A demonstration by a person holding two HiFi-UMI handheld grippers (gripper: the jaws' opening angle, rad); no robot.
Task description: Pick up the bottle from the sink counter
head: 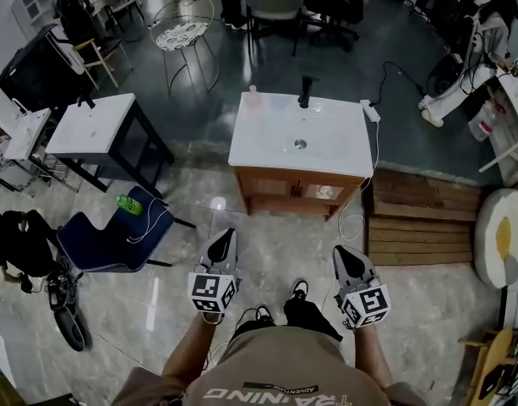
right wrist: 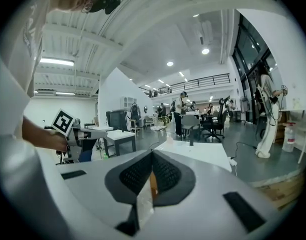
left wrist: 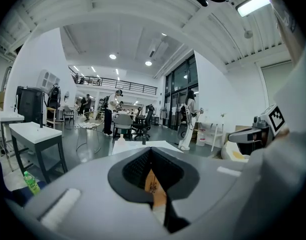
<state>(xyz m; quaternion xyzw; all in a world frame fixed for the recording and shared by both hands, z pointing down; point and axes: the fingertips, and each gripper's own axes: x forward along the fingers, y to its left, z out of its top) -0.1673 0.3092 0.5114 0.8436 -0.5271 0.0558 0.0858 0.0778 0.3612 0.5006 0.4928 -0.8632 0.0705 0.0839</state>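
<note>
The small pale bottle (head: pixel 253 97) stands on the back left corner of the white sink counter (head: pixel 267 142), next to the black faucet (head: pixel 305 91). Both grippers hang low in front of the person, well short of the counter. My left gripper (head: pixel 226 237) is shut with nothing in it, and my right gripper (head: pixel 343 254) is likewise shut and empty. In the left gripper view the closed jaws (left wrist: pixel 152 153) point at the counter (left wrist: pixel 143 145), with the bottle (left wrist: pixel 121 140) just above them. In the right gripper view the bottle (right wrist: pixel 169 139) shows left of the faucet (right wrist: pixel 191 141).
A white table (head: pixel 98 123) stands to the left. Below it is a blue chair (head: pixel 115 231) with a green bottle (head: pixel 129 204) on it. A wooden pallet (head: pixel 423 218) lies right of the cabinet. A power strip (head: pixel 370 110) and its cable hang at the counter's right edge.
</note>
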